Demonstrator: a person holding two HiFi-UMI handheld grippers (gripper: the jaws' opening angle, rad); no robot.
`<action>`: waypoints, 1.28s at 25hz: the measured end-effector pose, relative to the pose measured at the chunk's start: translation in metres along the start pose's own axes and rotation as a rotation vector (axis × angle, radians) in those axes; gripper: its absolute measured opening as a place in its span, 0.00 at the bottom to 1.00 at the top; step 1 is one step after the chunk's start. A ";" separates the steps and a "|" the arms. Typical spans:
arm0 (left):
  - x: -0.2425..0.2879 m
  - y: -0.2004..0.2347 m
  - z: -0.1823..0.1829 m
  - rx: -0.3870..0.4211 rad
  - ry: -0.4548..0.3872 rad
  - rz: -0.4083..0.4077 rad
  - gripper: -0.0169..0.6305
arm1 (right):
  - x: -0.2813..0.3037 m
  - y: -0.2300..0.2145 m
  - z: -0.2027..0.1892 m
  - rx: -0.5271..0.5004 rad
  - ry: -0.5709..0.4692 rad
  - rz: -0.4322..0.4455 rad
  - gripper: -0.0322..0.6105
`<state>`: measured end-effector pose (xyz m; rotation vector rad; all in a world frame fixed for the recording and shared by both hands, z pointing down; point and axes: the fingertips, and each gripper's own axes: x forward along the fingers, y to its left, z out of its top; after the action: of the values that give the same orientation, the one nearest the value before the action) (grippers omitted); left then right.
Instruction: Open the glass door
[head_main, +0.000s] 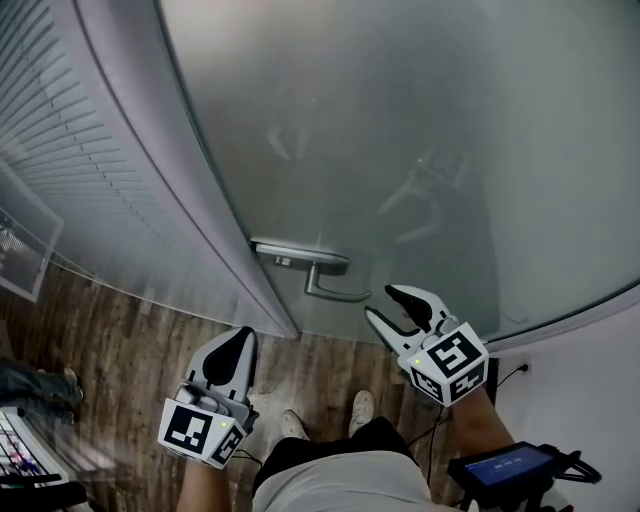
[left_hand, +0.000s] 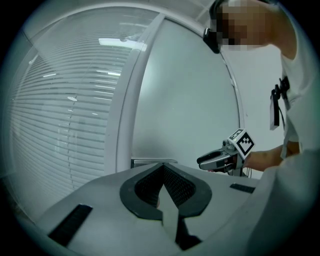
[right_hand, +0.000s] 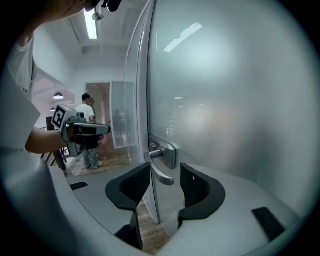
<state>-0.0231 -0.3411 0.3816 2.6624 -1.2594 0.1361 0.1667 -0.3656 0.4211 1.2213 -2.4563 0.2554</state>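
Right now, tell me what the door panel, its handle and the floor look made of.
Door panel: frosted glass, it seems; milky, translucent, with soft reflections.
Handle: probably brushed metal; silver-grey with a dull sheen.
Floor: wood or wood-look laminate; brown planks with grain, I cannot tell which.

The door (head_main: 400, 120) is frosted glass, smooth and matt. Its handle (head_main: 335, 290) is brushed metal with a soft shine. The floor (head_main: 130, 345) is dark, grainy wood. The left claw (head_main: 238, 338) and right claw (head_main: 380, 302) are matt grey plastic, with dark ribbed pads (right_hand: 136, 186).
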 end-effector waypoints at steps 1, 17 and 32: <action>0.003 0.001 -0.004 -0.005 0.006 0.006 0.03 | 0.007 -0.003 -0.006 -0.010 0.016 0.012 0.31; 0.005 0.007 -0.017 -0.041 0.029 0.042 0.03 | 0.036 0.003 -0.036 -0.086 0.138 0.078 0.31; 0.005 0.006 -0.021 -0.042 0.024 0.023 0.03 | 0.045 -0.002 -0.043 -0.020 0.113 0.010 0.26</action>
<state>-0.0248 -0.3441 0.4039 2.6039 -1.2717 0.1434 0.1545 -0.3852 0.4784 1.1548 -2.3630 0.2938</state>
